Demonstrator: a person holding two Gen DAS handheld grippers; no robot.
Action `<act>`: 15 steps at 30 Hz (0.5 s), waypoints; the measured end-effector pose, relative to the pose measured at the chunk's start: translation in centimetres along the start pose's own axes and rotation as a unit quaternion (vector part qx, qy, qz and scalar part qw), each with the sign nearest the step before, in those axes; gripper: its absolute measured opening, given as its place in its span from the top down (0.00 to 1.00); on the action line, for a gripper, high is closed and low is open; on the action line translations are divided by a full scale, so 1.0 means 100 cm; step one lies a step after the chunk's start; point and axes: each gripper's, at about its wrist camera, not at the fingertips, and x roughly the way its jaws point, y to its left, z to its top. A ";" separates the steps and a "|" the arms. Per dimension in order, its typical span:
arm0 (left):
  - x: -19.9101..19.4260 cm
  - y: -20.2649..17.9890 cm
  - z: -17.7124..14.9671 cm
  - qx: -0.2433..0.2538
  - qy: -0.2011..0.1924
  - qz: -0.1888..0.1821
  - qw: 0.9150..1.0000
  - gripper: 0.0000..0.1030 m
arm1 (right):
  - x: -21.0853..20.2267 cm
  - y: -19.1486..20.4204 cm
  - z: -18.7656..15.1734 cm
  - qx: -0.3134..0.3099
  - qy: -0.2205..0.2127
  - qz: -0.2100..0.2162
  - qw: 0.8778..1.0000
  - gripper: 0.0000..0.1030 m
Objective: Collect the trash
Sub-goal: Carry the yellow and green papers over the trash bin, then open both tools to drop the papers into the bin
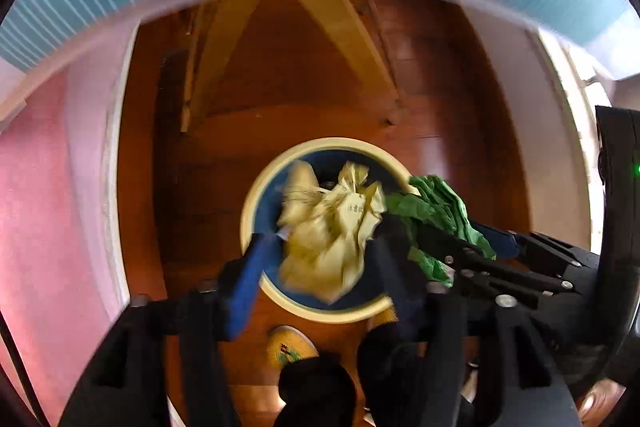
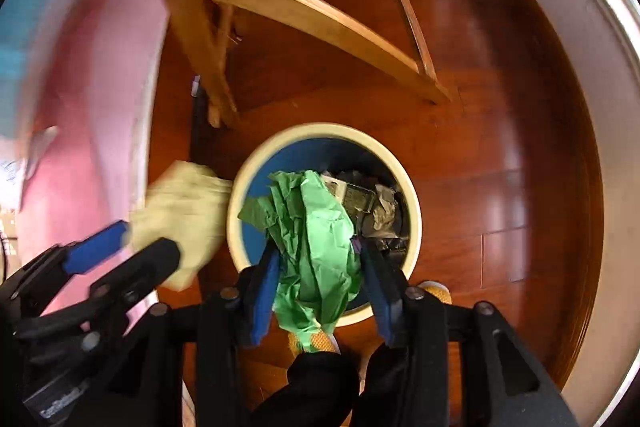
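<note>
My left gripper [image 1: 326, 247] is shut on a crumpled yellow paper [image 1: 332, 223] and holds it over a round bin with a cream rim [image 1: 280, 159] and blue inside. My right gripper [image 2: 316, 251] is shut on a crumpled green paper [image 2: 316, 227] above the same bin [image 2: 414, 199]. Dark wrappers [image 2: 368, 203] lie inside the bin. The right gripper with the green paper [image 1: 436, 207] shows at the right of the left wrist view. The left gripper [image 2: 132, 239] with the yellow paper [image 2: 184, 211] shows at the left of the right wrist view.
The bin stands on a red-brown wooden floor [image 2: 500, 167]. Wooden chair legs [image 2: 280, 3] stand just beyond it. A pink wall [image 1: 40, 207] with white skirting is at the left. A yellow slipper [image 1: 288, 347] and dark trouser legs are below the grippers.
</note>
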 end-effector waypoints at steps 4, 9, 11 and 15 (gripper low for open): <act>0.013 0.011 0.001 -0.026 0.003 -0.005 1.000 0.10 | 0.014 -0.012 0.007 0.025 0.004 0.014 1.000 0.50; 0.011 0.016 0.004 -0.023 0.003 0.010 1.000 0.10 | 0.006 -0.003 0.010 0.004 -0.006 0.015 1.000 0.48; 0.004 0.018 0.002 -0.025 -0.001 0.011 1.000 0.10 | 0.001 0.000 0.011 0.005 -0.008 0.014 1.000 0.48; -0.012 0.022 0.004 -0.033 -0.003 0.008 0.999 0.10 | -0.015 0.004 0.013 0.010 -0.014 0.015 1.000 0.48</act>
